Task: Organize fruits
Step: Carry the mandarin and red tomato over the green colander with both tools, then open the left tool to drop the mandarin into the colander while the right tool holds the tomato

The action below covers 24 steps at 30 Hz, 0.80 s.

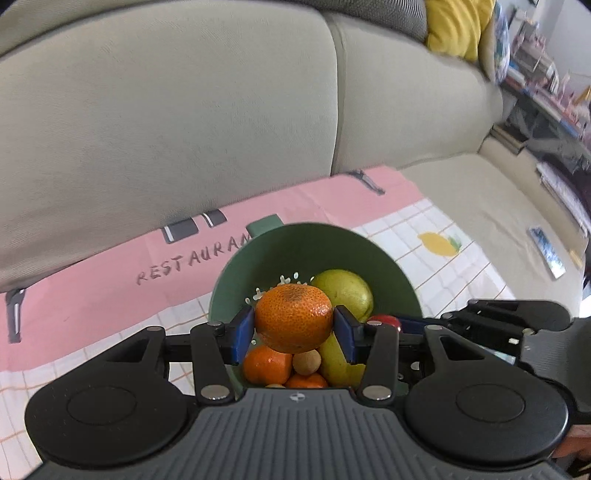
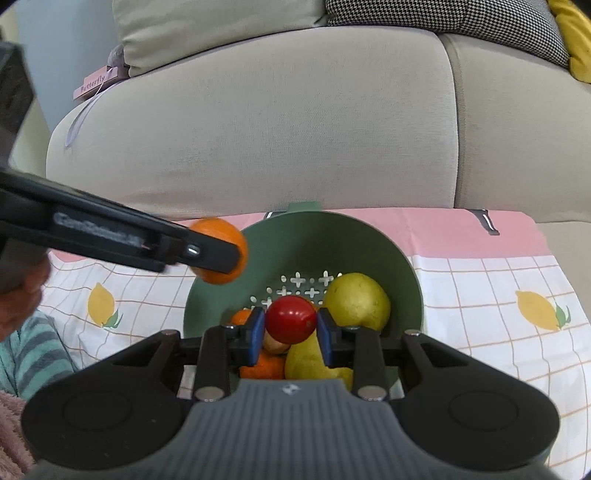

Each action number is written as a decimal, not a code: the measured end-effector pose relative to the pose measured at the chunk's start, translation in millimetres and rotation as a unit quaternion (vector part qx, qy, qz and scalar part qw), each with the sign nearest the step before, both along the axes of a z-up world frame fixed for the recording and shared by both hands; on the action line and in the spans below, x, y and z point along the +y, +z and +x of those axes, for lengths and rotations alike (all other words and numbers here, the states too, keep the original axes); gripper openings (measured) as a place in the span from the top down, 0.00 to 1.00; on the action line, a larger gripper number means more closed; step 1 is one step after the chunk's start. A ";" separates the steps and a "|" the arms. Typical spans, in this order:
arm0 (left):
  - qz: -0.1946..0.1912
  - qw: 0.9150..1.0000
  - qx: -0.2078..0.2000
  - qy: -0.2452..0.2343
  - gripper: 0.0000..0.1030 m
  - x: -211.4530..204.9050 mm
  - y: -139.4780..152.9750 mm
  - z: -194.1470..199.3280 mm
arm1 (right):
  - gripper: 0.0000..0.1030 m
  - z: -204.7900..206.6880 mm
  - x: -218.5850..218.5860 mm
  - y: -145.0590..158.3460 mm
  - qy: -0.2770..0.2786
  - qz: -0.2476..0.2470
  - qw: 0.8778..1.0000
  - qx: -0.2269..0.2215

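A green colander bowl [image 1: 266, 251] [image 2: 373, 240] sits on a patterned cloth and holds a yellow-green pear [image 1: 347, 291] [image 2: 358, 299], two smaller oranges [image 1: 266, 365], a small tan round fruit [image 1: 306, 362] and a yellow banana [image 1: 338, 363] [image 2: 306, 360]. My left gripper [image 1: 294, 326] is shut on an orange tangerine [image 1: 293, 317] [image 2: 225, 229] and holds it over the bowl's near-left rim. My right gripper [image 2: 290, 325] is shut on a small red tomato-like fruit [image 2: 291, 319] [image 1: 386, 320] above the bowl's contents.
The pink and white grid cloth [image 1: 110, 280] [image 2: 480, 288] with lemon prints lies on a beige sofa seat, right against the sofa back [image 1: 166, 122] [image 2: 277, 122]. A yellow cushion [image 1: 458, 26] lies at the far right. A person's striped sleeve [image 2: 33, 343] shows at lower left.
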<state>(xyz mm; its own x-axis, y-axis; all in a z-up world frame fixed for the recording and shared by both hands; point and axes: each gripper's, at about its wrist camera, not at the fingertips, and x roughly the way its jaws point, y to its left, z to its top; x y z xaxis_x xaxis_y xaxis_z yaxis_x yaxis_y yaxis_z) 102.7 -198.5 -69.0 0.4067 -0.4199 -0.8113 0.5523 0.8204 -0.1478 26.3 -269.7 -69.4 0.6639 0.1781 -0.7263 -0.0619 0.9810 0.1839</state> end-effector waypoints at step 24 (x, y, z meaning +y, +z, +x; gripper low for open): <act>0.142 0.989 0.038 -0.029 0.48 -49.8 -53.9 40.9 | 0.74 18.0 -23.1 -21.5 -0.021 0.007 1.000 0.018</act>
<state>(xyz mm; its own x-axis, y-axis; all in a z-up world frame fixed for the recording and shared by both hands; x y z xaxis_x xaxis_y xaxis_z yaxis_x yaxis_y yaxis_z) 143.6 -248.3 -123.0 0.3222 -0.1924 -0.9269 0.5955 0.8023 0.0404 44.3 -292.8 -90.9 0.6440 0.1619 -0.7477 -0.0147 0.9798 0.1996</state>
